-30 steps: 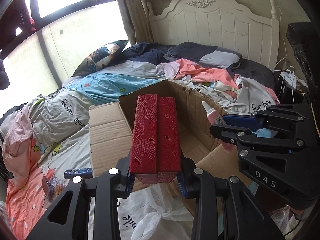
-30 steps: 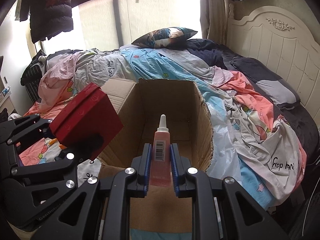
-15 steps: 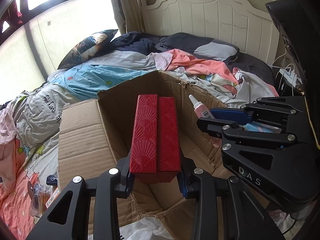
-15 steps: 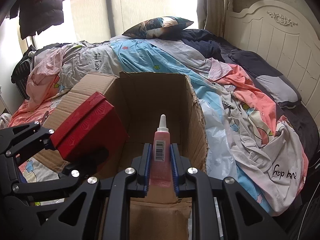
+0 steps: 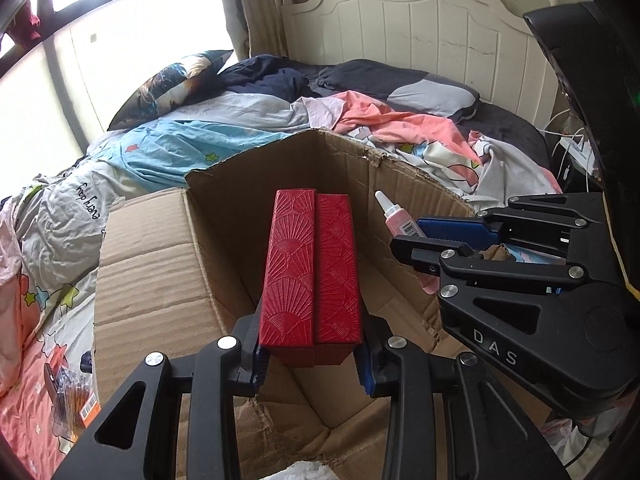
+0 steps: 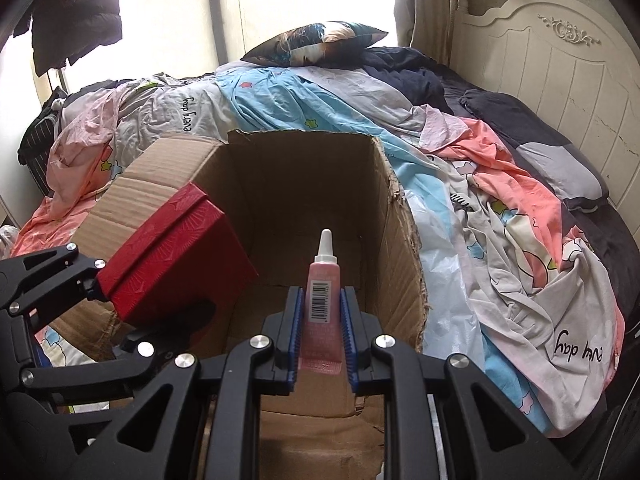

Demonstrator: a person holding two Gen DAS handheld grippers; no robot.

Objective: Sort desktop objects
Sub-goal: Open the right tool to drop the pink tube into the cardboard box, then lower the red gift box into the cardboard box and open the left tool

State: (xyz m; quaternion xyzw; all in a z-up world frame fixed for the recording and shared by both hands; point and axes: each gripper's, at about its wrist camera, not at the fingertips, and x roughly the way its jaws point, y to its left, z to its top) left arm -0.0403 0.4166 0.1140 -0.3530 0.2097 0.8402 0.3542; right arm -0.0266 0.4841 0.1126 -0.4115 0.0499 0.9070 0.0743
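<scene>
My left gripper [image 5: 312, 360] is shut on a red patterned box [image 5: 312, 272] and holds it above the open cardboard carton [image 5: 248, 208]. The red box also shows in the right wrist view [image 6: 172, 256], at the carton's left side. My right gripper [image 6: 322, 344] is shut on a pink tube with a white nozzle and barcode [image 6: 322, 292], held over the carton [image 6: 392, 216]. In the left wrist view the right gripper [image 5: 424, 236] and the tube [image 5: 396, 220] are to the right of the red box.
The carton lies on a bed with rumpled pink, blue and grey bedding [image 6: 500, 208]. A white headboard [image 5: 420, 32] stands behind. A small packet [image 5: 80, 408] lies on the bedding at the left. A black device [image 5: 592, 80] is at the right.
Both grippers have moved forward over the carton with their objects still held. The carton's inside now fills more of both views.
</scene>
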